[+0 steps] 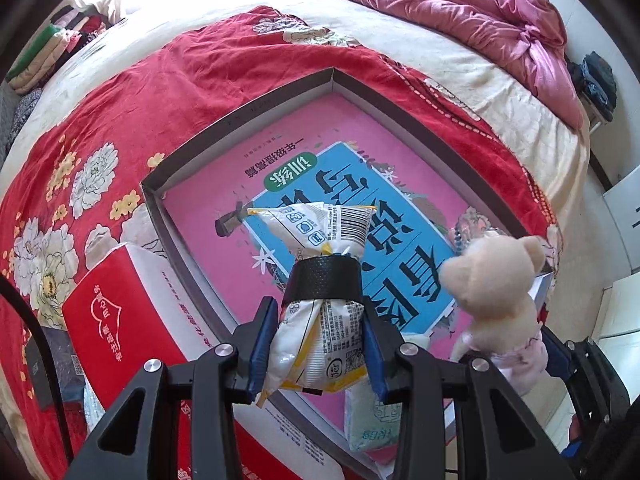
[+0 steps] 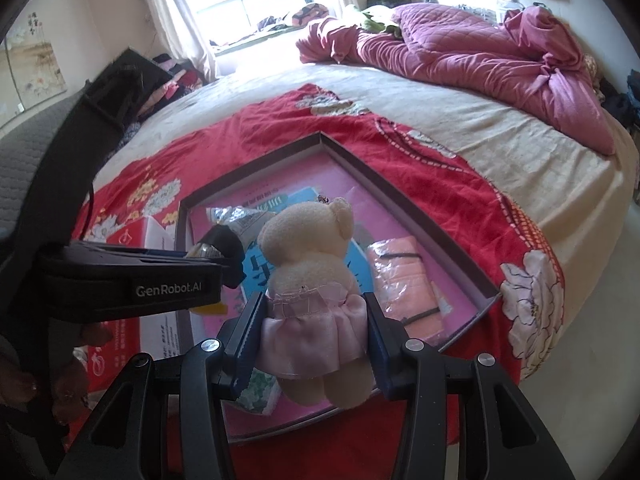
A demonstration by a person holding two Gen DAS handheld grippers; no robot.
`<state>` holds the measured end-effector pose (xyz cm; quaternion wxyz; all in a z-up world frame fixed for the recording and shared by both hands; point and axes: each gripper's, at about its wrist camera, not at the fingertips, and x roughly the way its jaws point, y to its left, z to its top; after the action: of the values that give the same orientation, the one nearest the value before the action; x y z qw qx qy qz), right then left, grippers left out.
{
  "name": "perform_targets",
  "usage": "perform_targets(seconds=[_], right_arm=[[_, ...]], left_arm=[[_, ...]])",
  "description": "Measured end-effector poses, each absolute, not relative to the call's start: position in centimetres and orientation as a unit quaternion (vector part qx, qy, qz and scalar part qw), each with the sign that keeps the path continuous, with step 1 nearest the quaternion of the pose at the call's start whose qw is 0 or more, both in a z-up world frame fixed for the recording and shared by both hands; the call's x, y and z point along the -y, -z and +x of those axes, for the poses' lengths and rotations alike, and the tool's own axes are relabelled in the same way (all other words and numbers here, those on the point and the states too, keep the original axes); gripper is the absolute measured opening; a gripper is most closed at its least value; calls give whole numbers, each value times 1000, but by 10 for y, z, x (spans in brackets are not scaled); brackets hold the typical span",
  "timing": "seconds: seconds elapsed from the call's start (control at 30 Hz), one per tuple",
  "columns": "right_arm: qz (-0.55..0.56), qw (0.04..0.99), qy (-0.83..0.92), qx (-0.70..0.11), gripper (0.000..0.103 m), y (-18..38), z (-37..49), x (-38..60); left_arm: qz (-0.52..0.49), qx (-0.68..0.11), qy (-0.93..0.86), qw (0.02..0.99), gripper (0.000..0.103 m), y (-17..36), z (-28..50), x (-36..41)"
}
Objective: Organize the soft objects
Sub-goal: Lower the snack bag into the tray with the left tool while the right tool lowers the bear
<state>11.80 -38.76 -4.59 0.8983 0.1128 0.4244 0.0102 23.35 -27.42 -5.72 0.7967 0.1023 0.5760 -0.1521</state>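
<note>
Left claw (image 1: 320, 312) gripping white snack packet (image 1: 316, 264) mid-length, long axis running along fingers, hanging over shallow box (image 1: 256, 104) on bed. Right claw (image 2: 316, 340) clamping plush bear (image 2: 312, 276) at pink skirt, hovering above same box, beside peach pouch (image 2: 404, 280).

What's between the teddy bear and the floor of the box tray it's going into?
Nothing blocks it outright. The right gripper holds the teddy bear above the box tray; a peach pouch lies to its right and a pale packet beneath it, with bare floor between.
</note>
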Motion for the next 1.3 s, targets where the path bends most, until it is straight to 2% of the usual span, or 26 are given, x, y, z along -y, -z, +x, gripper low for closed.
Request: perform_targets(seconds=[0.53, 0.93, 1.07, 1.3], right_arm=[[109, 887, -2, -448, 50, 71, 133, 387], [112, 891, 12, -440, 55, 71, 131, 394], [109, 894, 16, -434, 61, 68, 129, 395], [107, 893, 22, -436, 62, 68, 128, 397]], left_arm=[[103, -581, 156, 792, 40, 66, 238, 278], [119, -583, 154, 789, 41, 73, 240, 287], [117, -584, 152, 789, 41, 74, 239, 287], [111, -586, 160, 787, 41, 74, 238, 288]])
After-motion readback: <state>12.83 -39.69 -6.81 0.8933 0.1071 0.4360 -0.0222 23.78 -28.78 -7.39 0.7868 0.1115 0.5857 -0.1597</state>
